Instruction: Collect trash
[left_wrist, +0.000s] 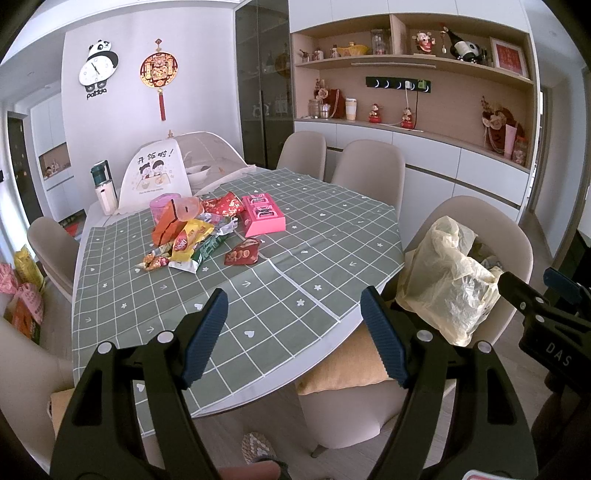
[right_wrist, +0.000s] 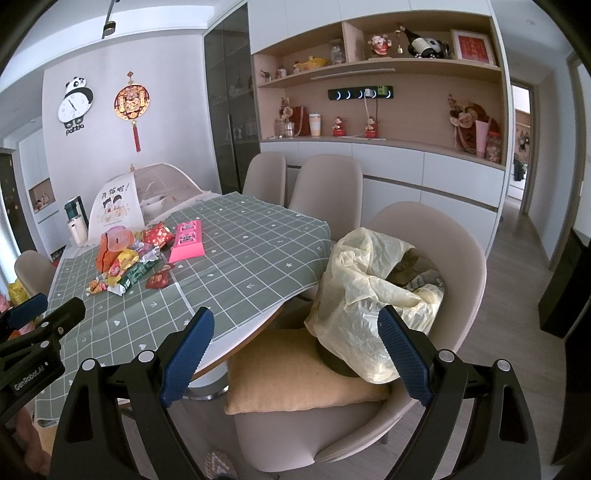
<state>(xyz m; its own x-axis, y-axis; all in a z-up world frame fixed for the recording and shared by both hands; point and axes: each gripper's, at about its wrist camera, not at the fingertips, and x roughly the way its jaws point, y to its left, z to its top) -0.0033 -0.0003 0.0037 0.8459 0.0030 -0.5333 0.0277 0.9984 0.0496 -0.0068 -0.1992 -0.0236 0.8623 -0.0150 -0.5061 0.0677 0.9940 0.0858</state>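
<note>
A pile of snack wrappers (left_wrist: 184, 240) (right_wrist: 122, 267) lies on the far left part of the grey checked tablecloth (left_wrist: 280, 266) (right_wrist: 236, 251), with a pink box (left_wrist: 261, 215) (right_wrist: 187, 240) and a red packet (left_wrist: 242, 253) (right_wrist: 158, 279) beside it. A bin lined with a pale yellow bag (left_wrist: 448, 280) (right_wrist: 369, 295) stands on the near chair's cushion. My left gripper (left_wrist: 293, 332) hovers open over the table's near edge, empty. My right gripper (right_wrist: 295, 354) hangs open in front of the chair and bag, empty.
Beige chairs (left_wrist: 369, 173) (right_wrist: 325, 184) ring the table. A mesh food cover (left_wrist: 173, 173) and a flask (left_wrist: 103, 188) stand at the table's far end. An orange cushion (right_wrist: 295, 373) lies on the near chair. Shelving (right_wrist: 388, 103) fills the right wall. Bags (left_wrist: 22, 291) sit on the floor at left.
</note>
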